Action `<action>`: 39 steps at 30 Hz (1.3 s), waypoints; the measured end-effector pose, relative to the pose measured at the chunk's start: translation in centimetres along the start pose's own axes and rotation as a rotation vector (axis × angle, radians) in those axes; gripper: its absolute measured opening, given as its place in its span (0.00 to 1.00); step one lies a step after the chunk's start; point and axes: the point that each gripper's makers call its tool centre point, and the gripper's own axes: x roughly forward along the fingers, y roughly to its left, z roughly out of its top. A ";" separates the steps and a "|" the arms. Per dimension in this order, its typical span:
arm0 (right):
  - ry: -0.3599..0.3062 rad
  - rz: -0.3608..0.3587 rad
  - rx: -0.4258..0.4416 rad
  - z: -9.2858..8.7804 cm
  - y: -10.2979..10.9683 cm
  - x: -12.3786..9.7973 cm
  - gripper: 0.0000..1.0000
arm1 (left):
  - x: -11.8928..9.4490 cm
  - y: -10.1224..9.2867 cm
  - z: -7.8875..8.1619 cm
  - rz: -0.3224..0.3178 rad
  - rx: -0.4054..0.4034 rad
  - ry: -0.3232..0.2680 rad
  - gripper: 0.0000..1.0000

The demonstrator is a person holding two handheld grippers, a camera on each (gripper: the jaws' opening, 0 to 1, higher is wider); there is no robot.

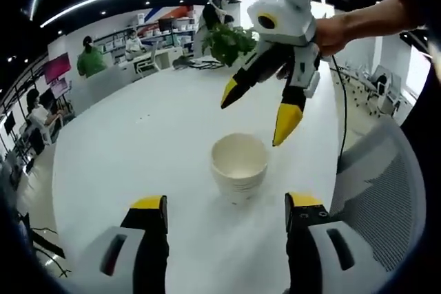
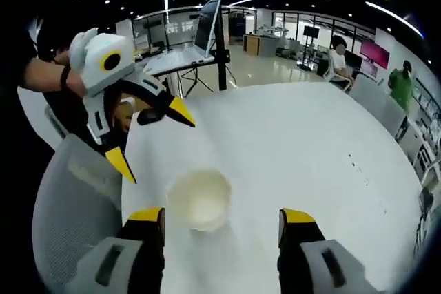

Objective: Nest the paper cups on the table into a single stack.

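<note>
In the left gripper view, the left tool [image 1: 226,213] stands nearest, jaws spread wide and holding nothing, its yellow tips flanking the space just short of the cup stack [image 1: 239,167]. The stack sits upright on the white tabletop [image 1: 138,142], and the ridges down its wall indicate that several paper cups are already nested. No loose cup can be seen on the tabletop in either view.

Beyond the stack, the right tool [image 1: 256,113] hangs above and slightly behind it, released, jaws apart and pointing down toward the rim. The right gripper view confirms this: its own jaws are spread either side of the cup stack [image 2: 200,199], with nothing between them.

Risks from this position:

1. Tipping. The stack is light and unrestrained. A jaw tip that descends against the rim, rather than clear of it, is likely to knock the stack over or slide it across the smooth tabletop.
2. Crushing. Closing a tool hard on the thin paper wall is likely to deform the rim and jam the nested cups.
3. Collision. Both tools converge on the same stack; moving them together risks jaw-to-jaw contact.
4. Edge loss. The stack stands toward the side where a grey mesh chair [image 1: 386,191] is drawn up; a push that way could send it off the tabletop.

Farther off, a potted plant [image 1: 231,43] stands at the far side.
</note>
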 end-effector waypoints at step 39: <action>0.051 0.051 -0.191 -1.3 -0.7 5.2 0.37 | 6.9 0.1 0.1 -0.152 0.270 0.137 0.38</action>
